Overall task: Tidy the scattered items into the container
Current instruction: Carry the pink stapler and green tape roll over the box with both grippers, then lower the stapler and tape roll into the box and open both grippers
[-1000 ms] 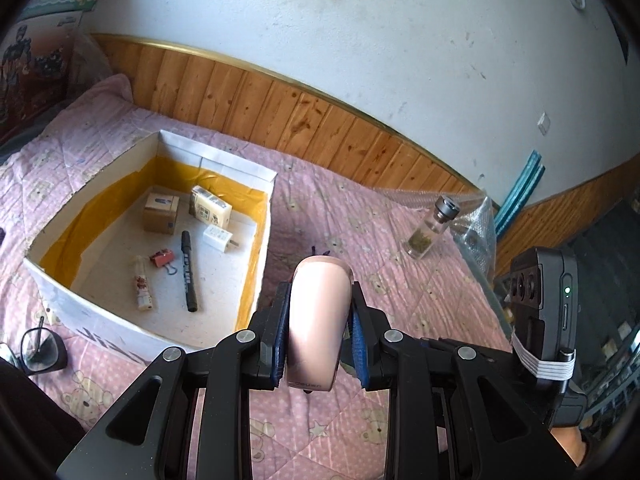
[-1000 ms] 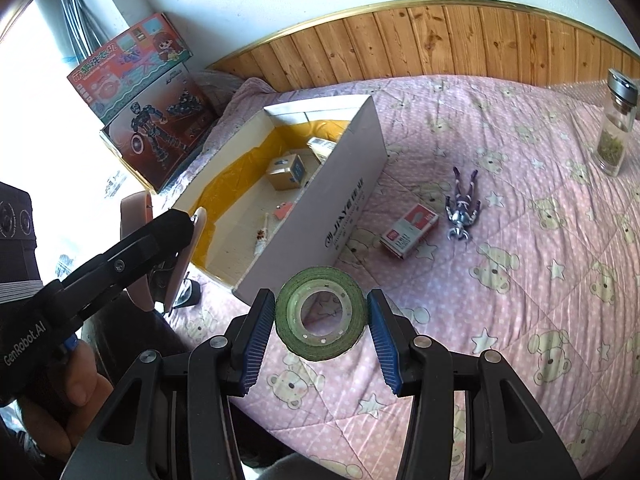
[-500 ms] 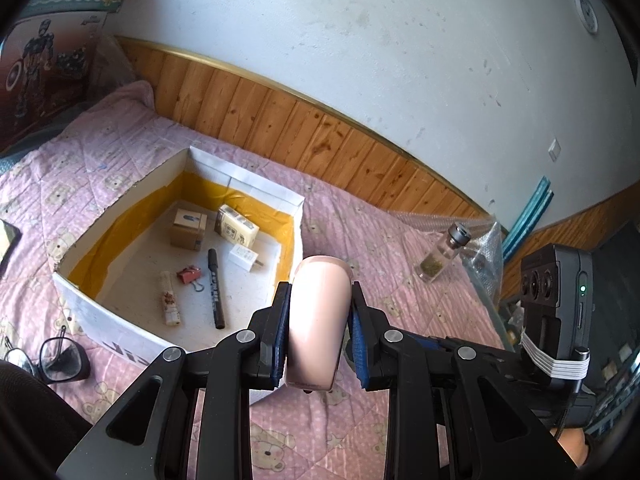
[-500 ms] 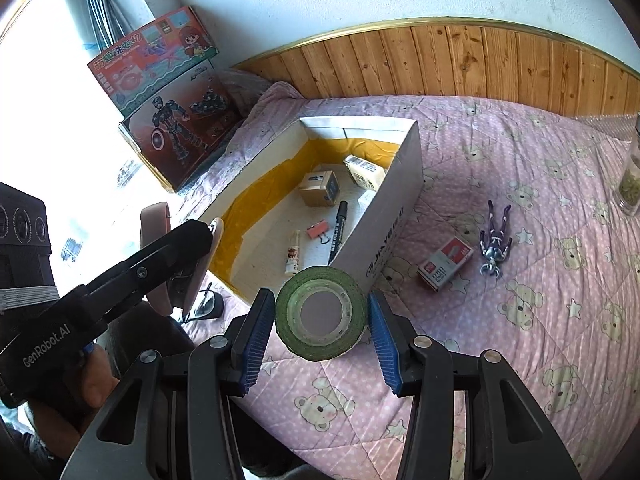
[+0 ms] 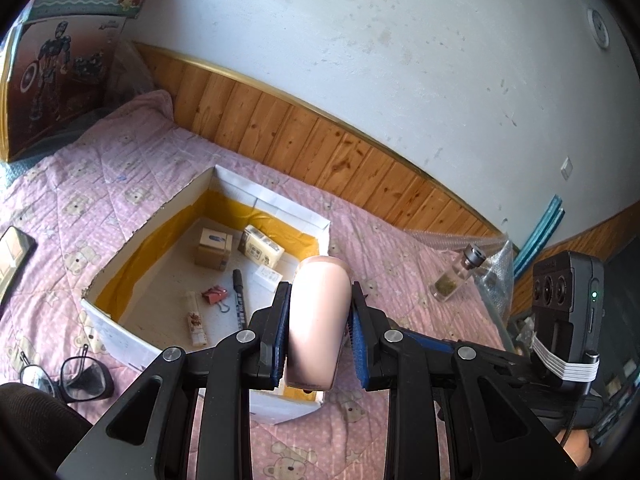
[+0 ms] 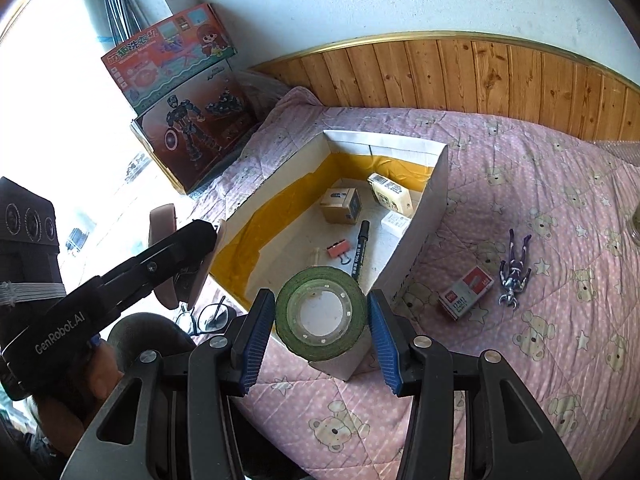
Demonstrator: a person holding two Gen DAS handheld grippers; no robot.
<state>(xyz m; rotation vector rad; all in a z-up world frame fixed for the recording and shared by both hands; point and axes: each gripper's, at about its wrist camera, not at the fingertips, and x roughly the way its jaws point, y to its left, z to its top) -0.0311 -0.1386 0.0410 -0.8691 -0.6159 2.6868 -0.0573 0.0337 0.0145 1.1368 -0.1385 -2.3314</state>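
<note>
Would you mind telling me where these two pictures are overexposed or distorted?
Right wrist view: the window side at left is blown out to white, so nothing shows behind the toy boxes. Left wrist view: evenly lit, no glare. Both: fisheye bends the wood panelling into an arc, with dark corners.

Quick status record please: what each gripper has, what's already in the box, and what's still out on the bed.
left gripper: shut on pink case
right gripper: shut on green tape roll
box: open-topped, on pink quilt
in box: brown carton, cream packet, black marker, red binder clip
still out: red staple box, toy figure, glass jar, eyeglasses
</note>
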